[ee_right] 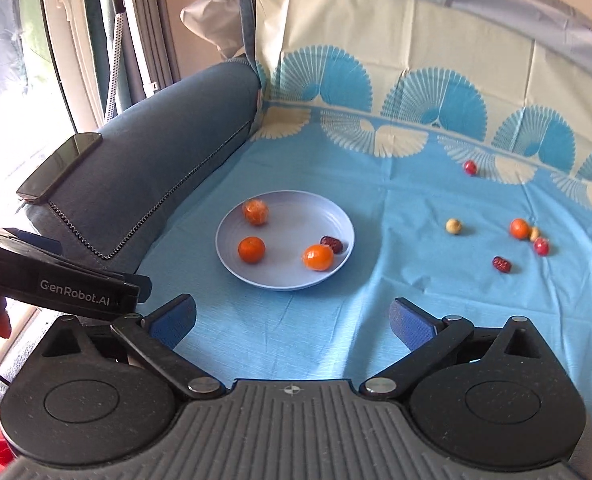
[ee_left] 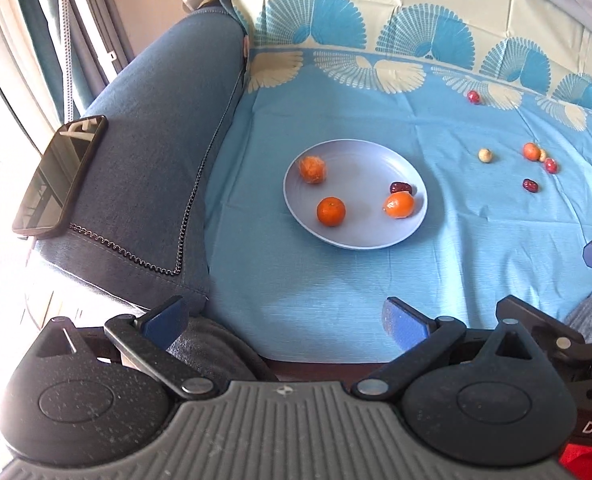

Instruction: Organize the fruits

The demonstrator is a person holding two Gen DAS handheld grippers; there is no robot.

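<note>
The plate (ee_right: 283, 282) sits mid-cloth and already carries three oranges and one red date (ee_right: 332, 244), so the gathering looks partly done, with the loose fruit to its right still to be brought in: a pale round fruit (ee_right: 453, 226) nearest the plate, a fourth orange (ee_right: 519, 228) touching a small pale piece, a small red fruit (ee_right: 541, 246) just beside those, a second date (ee_right: 501, 264) lying alone in front of them, and another red fruit (ee_right: 470, 167) far back by the fan pattern. The next move likely calls for a reach to one of these, a light pinch since they are small and may roll. The right gripper (ee_right: 291, 322) hangs over bare blue tablecloth (ee_right: 296, 344), jaws spread wide and holding nothing; the left gripper (ee_left: 283, 318) is likewise wide apart and empty, near the sofa arm (ee_left: 151, 128) where a phone (ee_left: 59, 176) rests
</note>
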